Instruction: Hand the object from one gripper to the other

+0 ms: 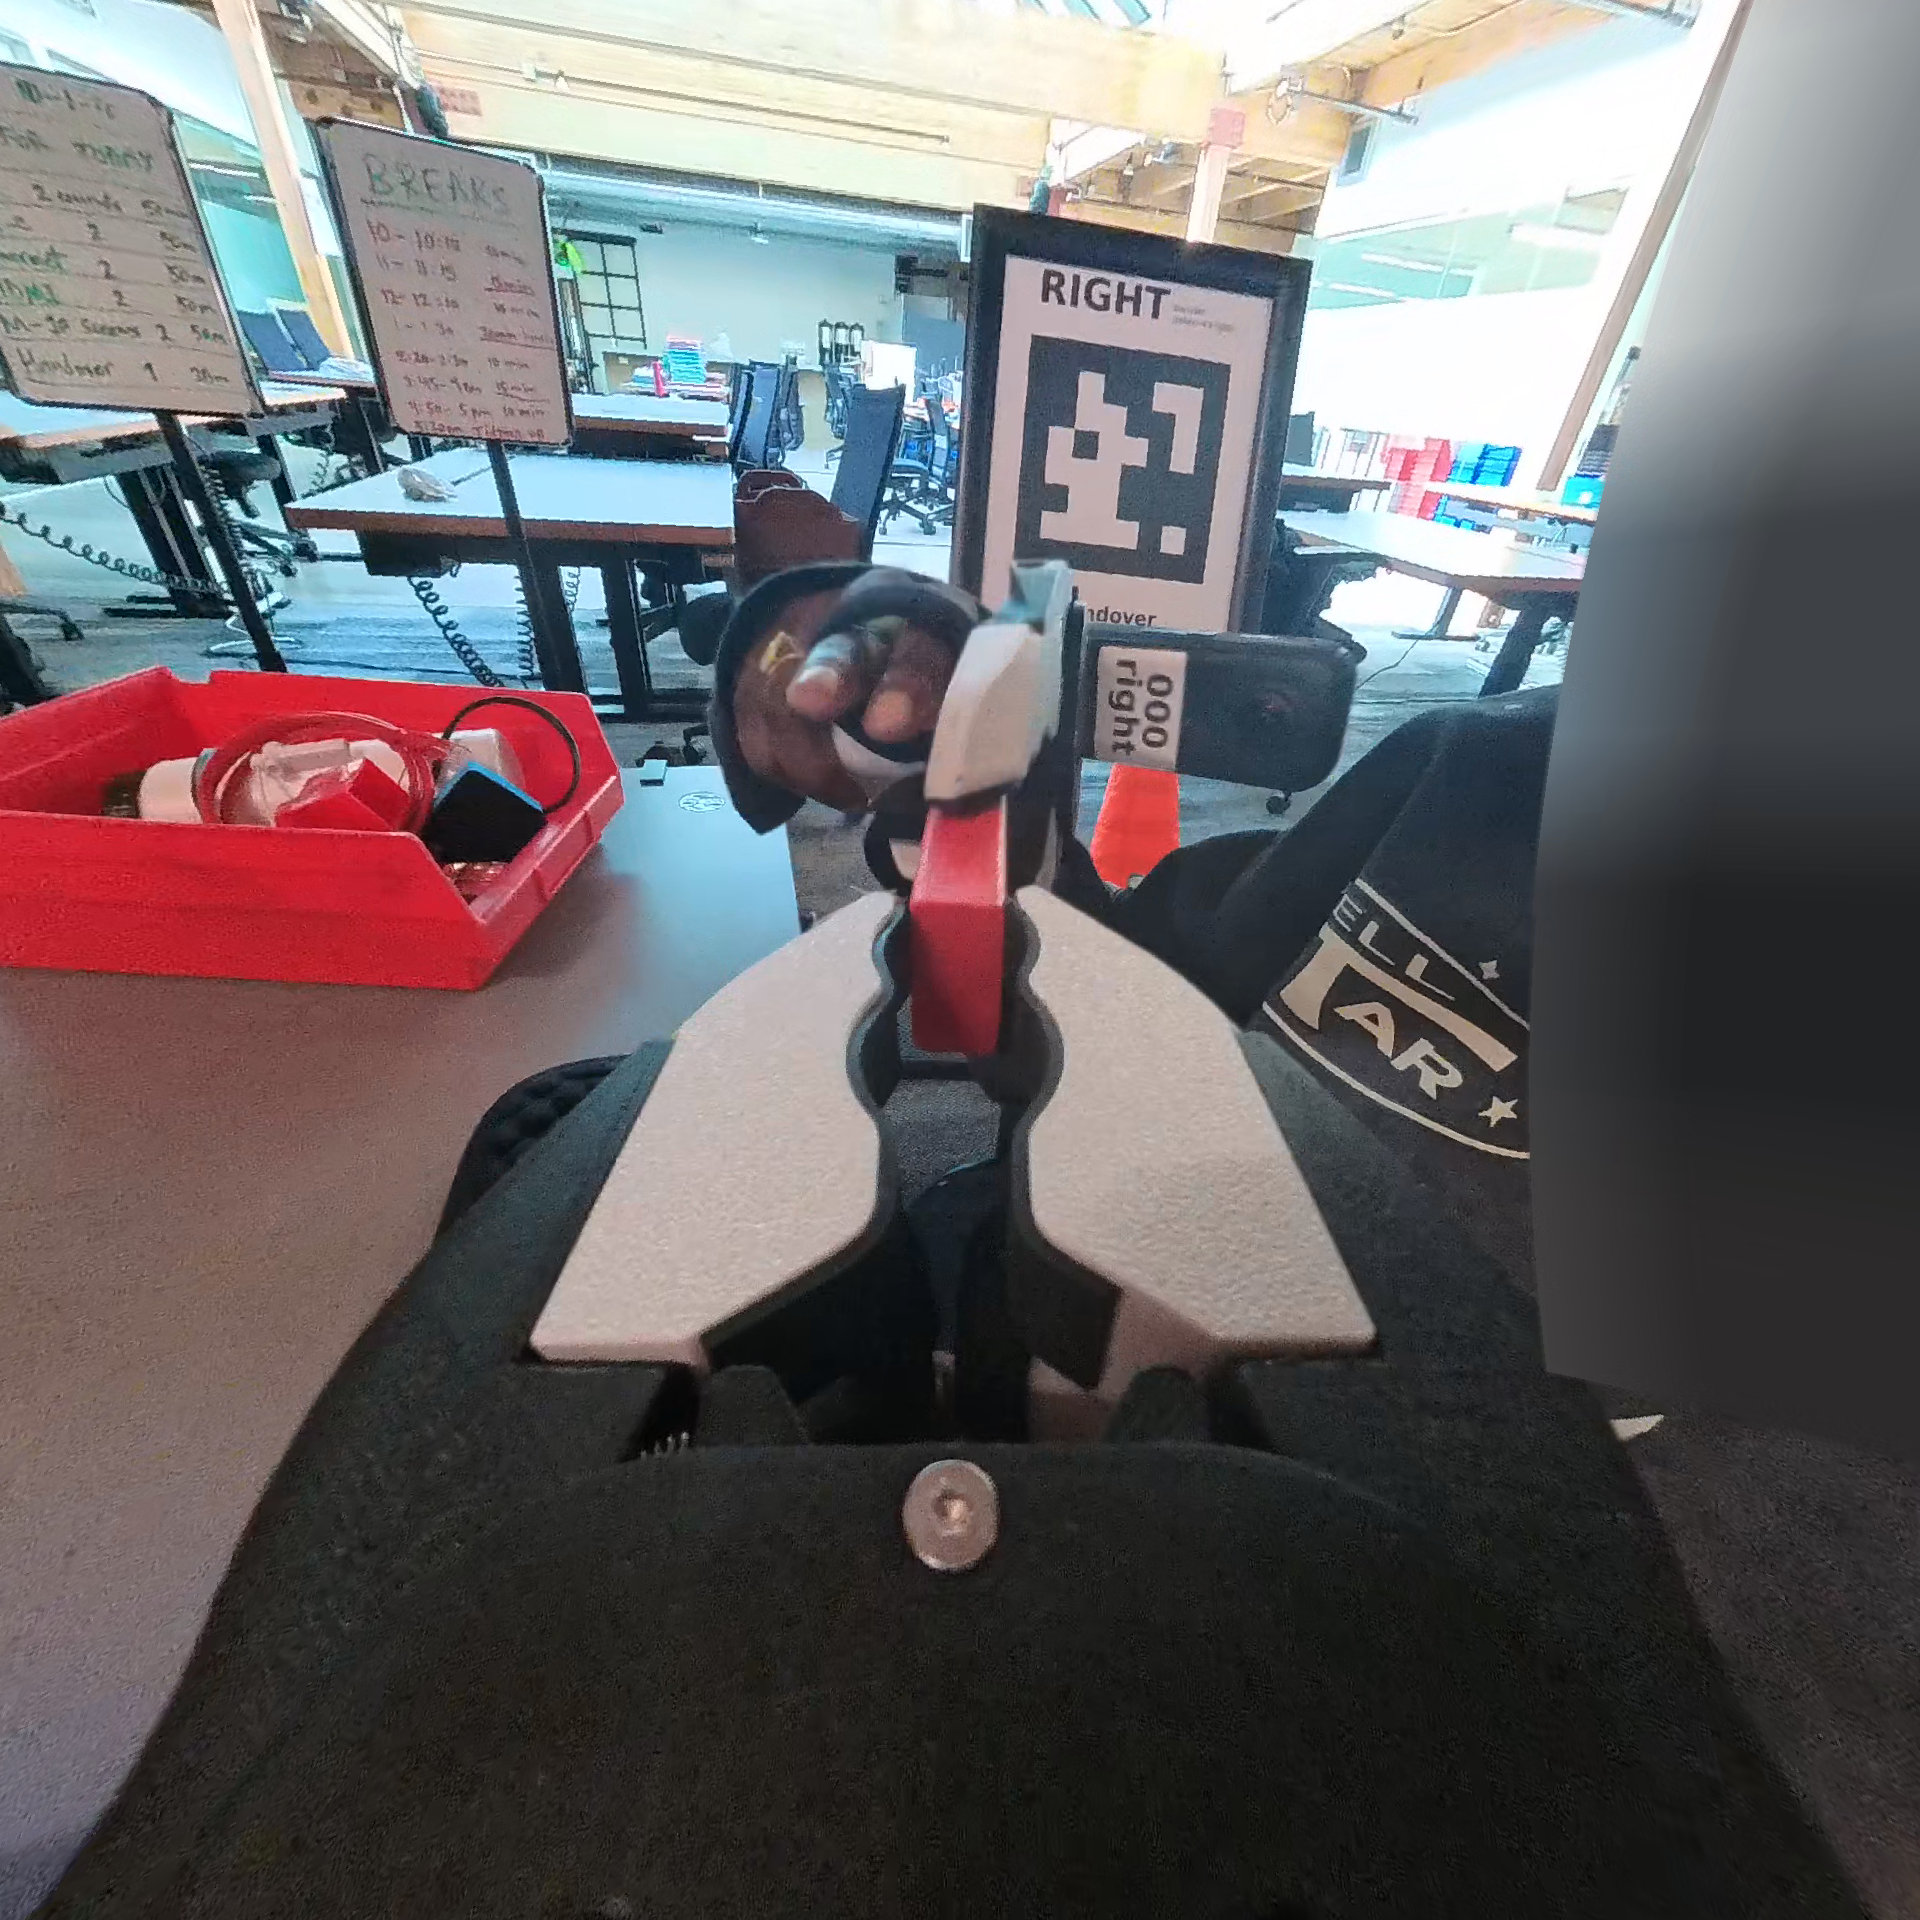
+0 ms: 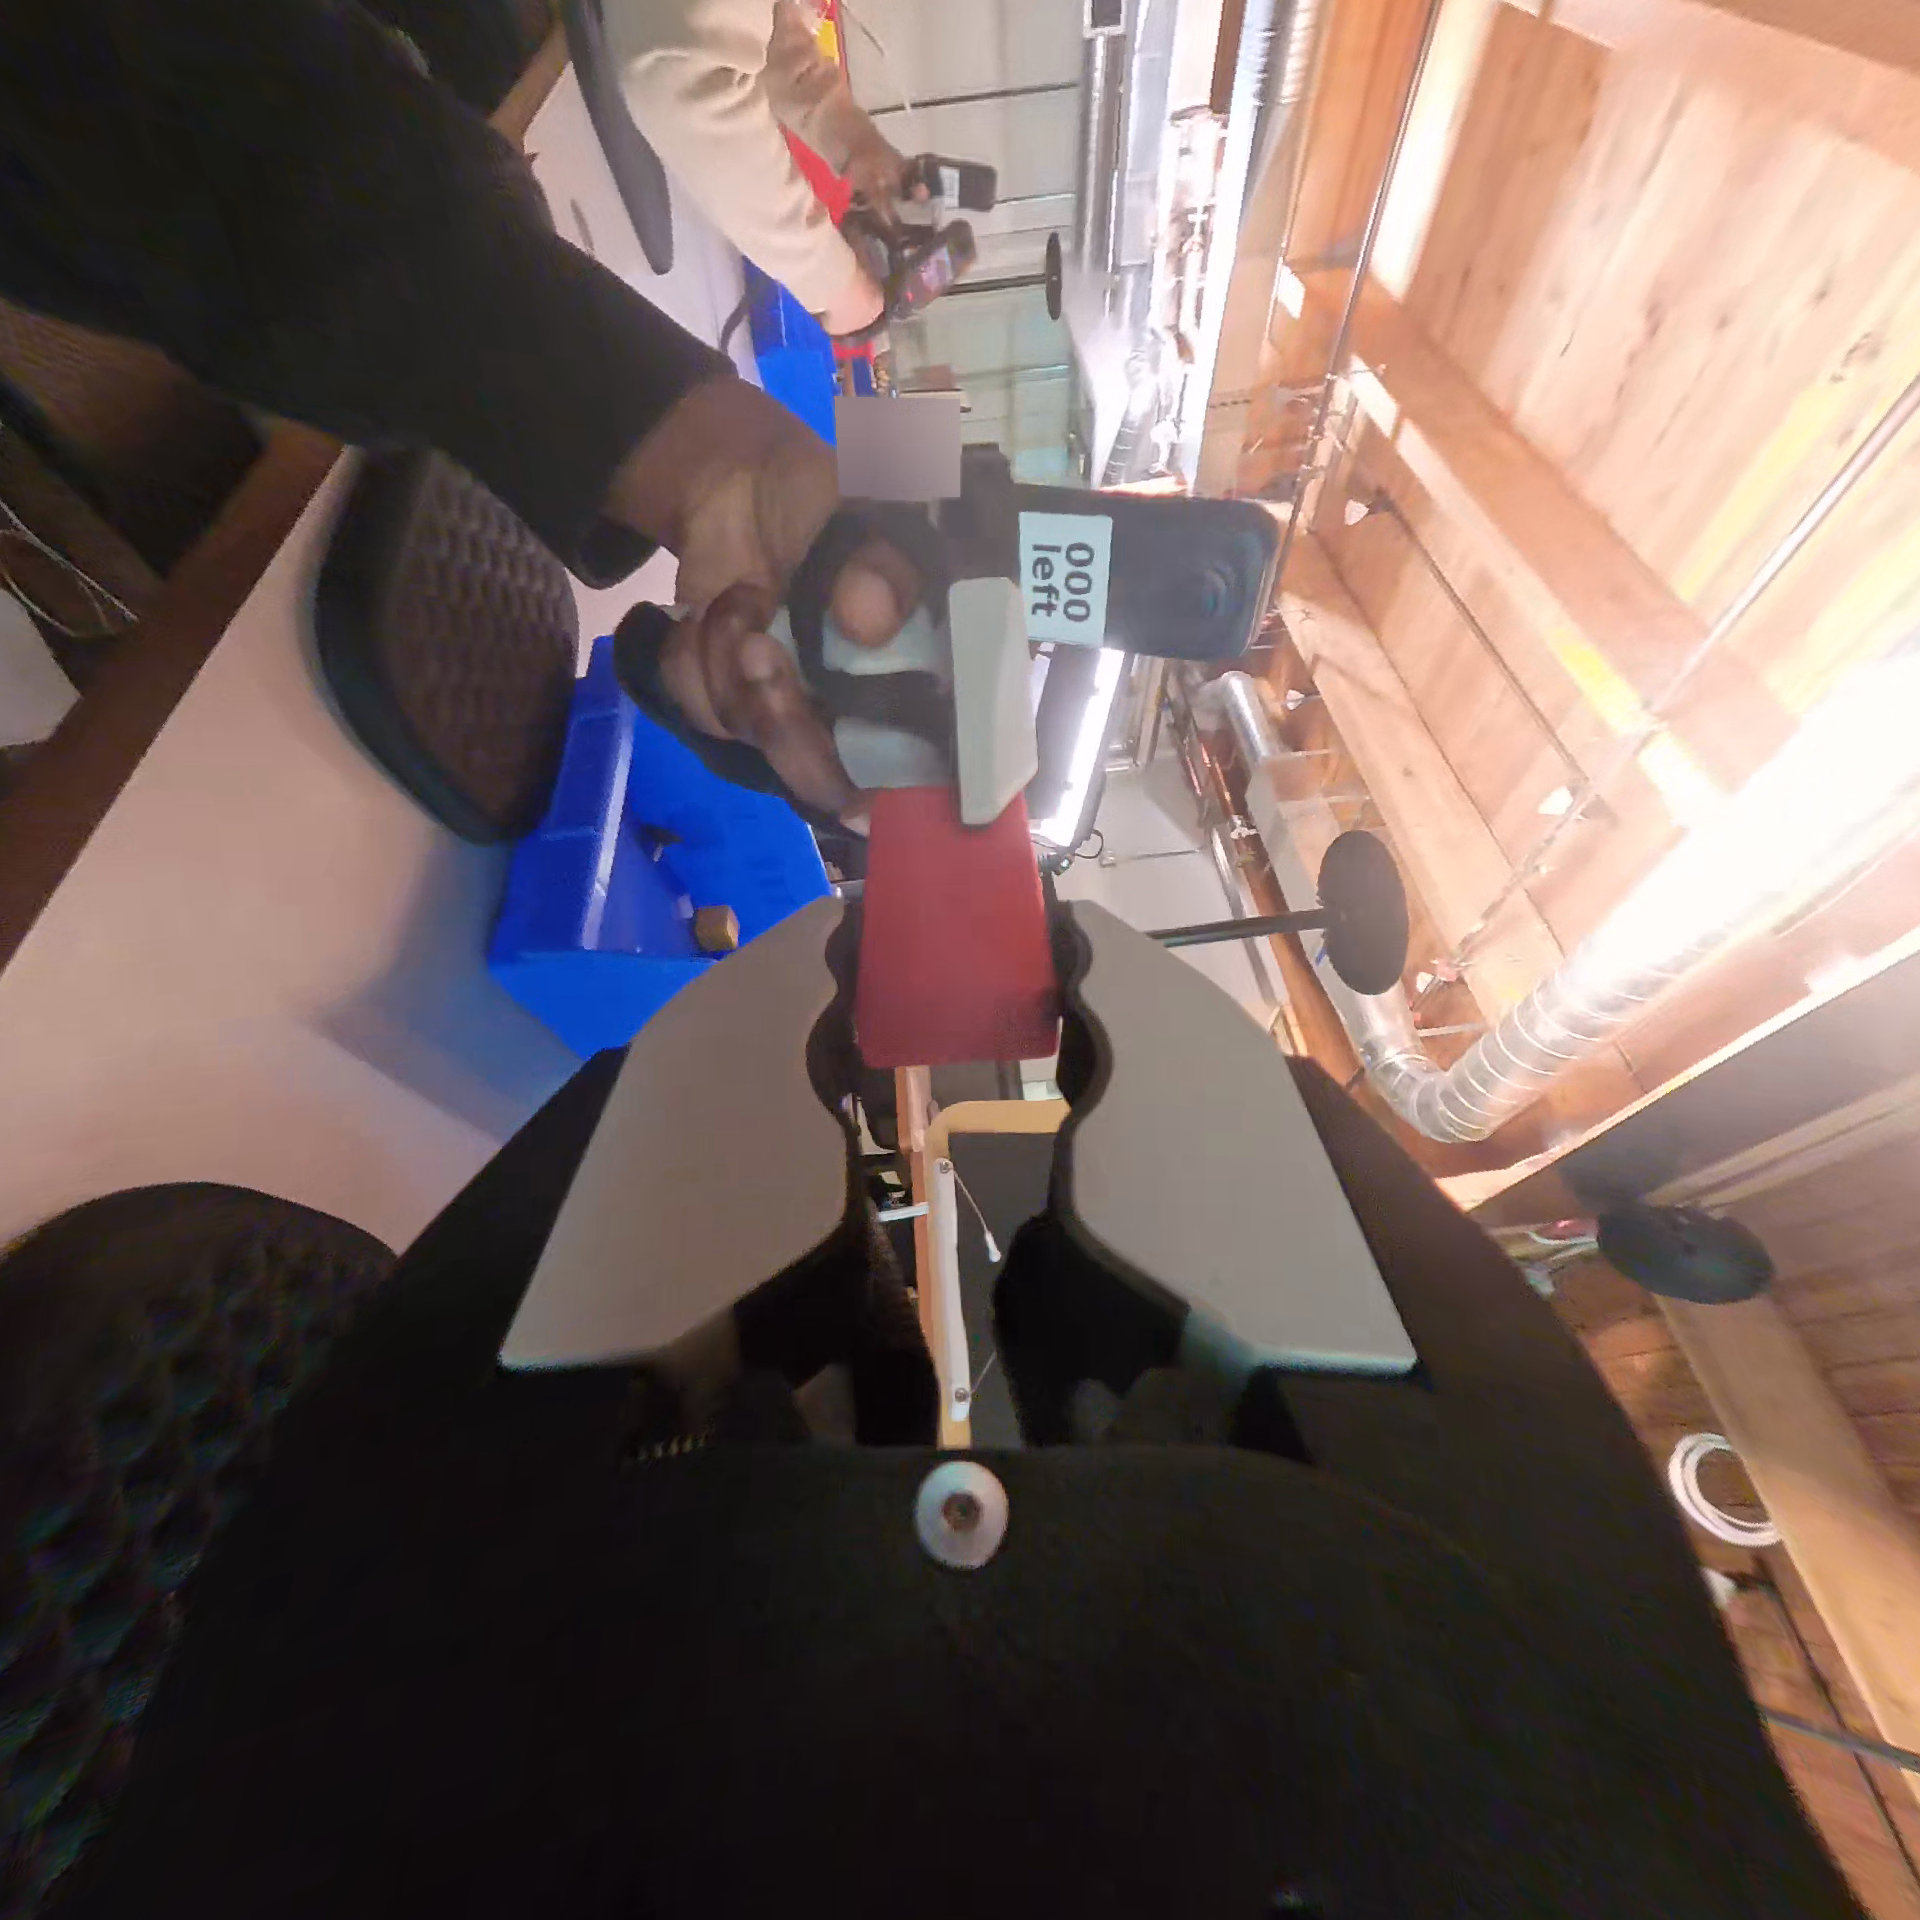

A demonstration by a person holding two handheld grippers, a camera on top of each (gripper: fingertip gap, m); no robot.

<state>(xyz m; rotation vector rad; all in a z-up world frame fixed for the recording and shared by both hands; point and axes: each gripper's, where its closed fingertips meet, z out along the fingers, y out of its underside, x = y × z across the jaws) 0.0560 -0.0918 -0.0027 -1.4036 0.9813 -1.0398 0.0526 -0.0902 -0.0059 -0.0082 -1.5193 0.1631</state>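
Observation:
A flat red block [image 1: 956, 966] is held in the air between both grippers. My left gripper [image 1: 956, 914] is shut on its near end, with both grey fingers pressed against its narrow sides. The right gripper [image 1: 971, 790], held by a hand, grips the block's far end from above. In the right wrist view the block [image 2: 951, 966] shows its broad face. My right gripper [image 2: 953, 920] is shut on it, one finger on each side. The left gripper [image 2: 987, 800] grips the far end there.
A red bin [image 1: 260, 914] with several small items stands on the grey table [image 1: 208, 1143] to the left. A framed marker card [image 1: 1127, 416] and an orange cone [image 1: 1138, 821] stand behind. A blue bin [image 2: 665, 883] and a mesh chair [image 2: 447, 644] lie beyond. The tips of both grippers are at nearly the same place.

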